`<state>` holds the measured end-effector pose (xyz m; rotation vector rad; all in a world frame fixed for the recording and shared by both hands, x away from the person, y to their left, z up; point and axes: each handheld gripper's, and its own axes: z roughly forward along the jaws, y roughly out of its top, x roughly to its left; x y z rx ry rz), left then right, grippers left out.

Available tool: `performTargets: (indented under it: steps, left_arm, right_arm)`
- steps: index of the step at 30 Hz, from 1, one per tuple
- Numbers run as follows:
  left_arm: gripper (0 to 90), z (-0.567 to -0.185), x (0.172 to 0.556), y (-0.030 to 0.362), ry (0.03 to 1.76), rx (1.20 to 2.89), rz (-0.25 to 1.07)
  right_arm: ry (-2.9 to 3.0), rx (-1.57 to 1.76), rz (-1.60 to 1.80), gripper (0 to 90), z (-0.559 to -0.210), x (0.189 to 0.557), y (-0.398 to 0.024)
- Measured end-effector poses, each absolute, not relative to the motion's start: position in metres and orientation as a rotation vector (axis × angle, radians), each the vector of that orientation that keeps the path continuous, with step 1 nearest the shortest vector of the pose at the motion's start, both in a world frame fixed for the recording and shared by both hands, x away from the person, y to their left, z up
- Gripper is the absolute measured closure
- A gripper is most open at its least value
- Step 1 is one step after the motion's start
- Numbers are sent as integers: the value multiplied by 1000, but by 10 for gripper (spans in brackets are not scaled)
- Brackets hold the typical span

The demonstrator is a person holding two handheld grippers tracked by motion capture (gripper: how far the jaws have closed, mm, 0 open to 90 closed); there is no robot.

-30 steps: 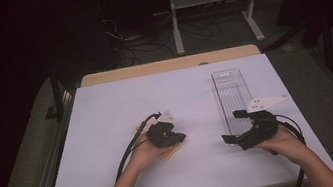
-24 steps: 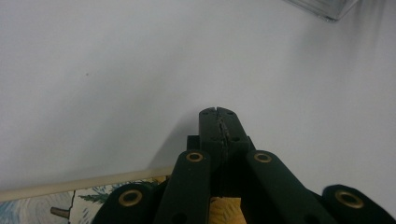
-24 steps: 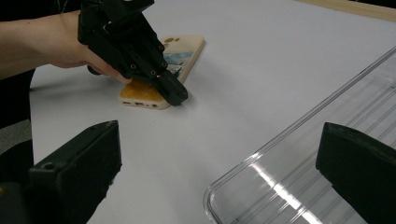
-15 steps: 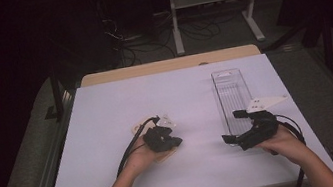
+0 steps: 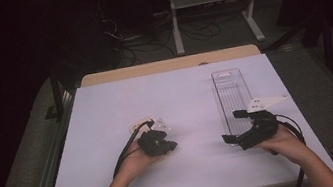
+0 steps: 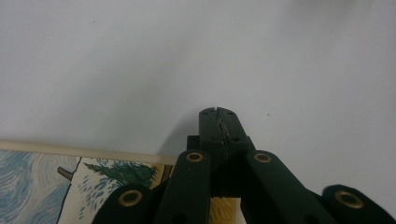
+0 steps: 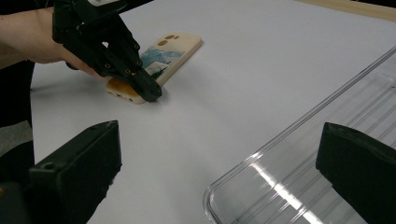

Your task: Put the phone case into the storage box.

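Dark floor and a tangle of cables surround the white table (image 5: 106,108), which takes up most of the high view and serves as the landmark for everything else. On the right half of the table lies a long clear plastic tray (image 5: 232,94), running lengthwise away from the person, its ribbed bottom and rounded near corner plain in the right gripper view (image 7: 299,154). Left of the tray, near the middle of the table's front half, lies a phone case (image 7: 161,56) with a painted blue-and-yellow picture on its back and cream edges; its camera end points away from the person, and the painted back also shows in the left gripper view (image 6: 56,186). The left gripper (image 5: 165,146) rests over the near end of the case, held by the person's left hand (image 5: 135,162), its jaws pressed together with nothing between them and their tips down on the table just beside the case's edge (image 6: 218,122). The right gripper (image 5: 233,126) sits at the tray's near end, held by the right hand (image 5: 284,143), with its jaws spread wide: one jaw stands over the bare table left of the tray, the other over the tray itself, gripping nothing. A small white three-cornered plate (image 5: 267,102) lies just right of the tray.
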<state>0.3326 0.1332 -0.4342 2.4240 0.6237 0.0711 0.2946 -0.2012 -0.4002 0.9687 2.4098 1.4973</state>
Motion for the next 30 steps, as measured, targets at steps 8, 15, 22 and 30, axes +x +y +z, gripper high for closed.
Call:
performTargets:
  steps: [8, 15, 22, 30]
  left_arm:
    - [897, -434, 327, 144, 647, 2417, 72]
    - [898, -433, 323, 158, 677, 2412, 75]
    - [898, -433, 316, 176, 722, 2396, 88]
    - [898, -433, 312, 199, 769, 2401, 119]
  right_arm:
    - [2408, 969, 1498, 0, -400, 295, -201]
    - [2409, 970, 1497, 0, -400, 295, -201]
    - [2409, 970, 1498, 0, -400, 295, -201]
    - [2407, 974, 1496, 0, -400, 295, -201]
